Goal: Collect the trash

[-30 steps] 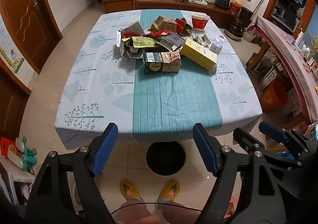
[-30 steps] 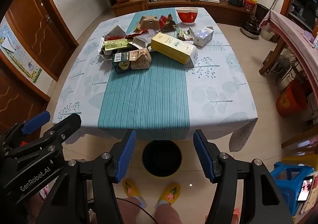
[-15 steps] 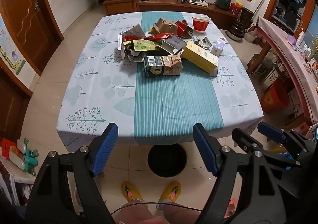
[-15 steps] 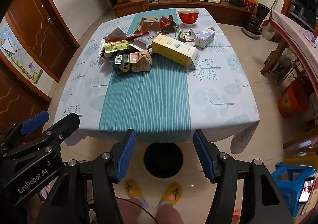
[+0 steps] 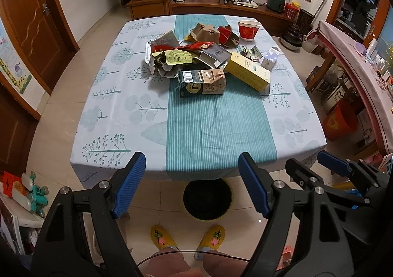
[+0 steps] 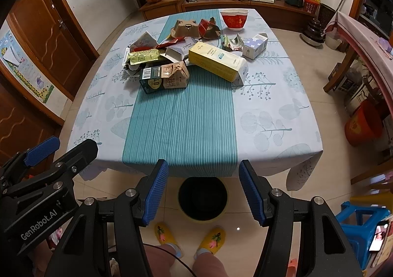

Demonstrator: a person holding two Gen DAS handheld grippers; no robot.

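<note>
Cardboard and paper trash lies in a heap at the far end of the table [image 5: 196,129]. It looks light and easy to squash. The green milk carton [image 5: 201,83] sits nearest, so pinch its flat sides. The left gripper [image 5: 191,186] and right gripper [image 6: 203,191] are both spread wide, holding nothing. The black bin [image 6: 202,197] waits on the floor below.

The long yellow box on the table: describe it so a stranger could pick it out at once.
Start at the table with the teal stripe down its middle and find the heap of trash at its far end. On the heap's right side lies the yellow box, resting flat and slanted. It is the longest piece there, pale yellow, beside a dark green carton.
</note>
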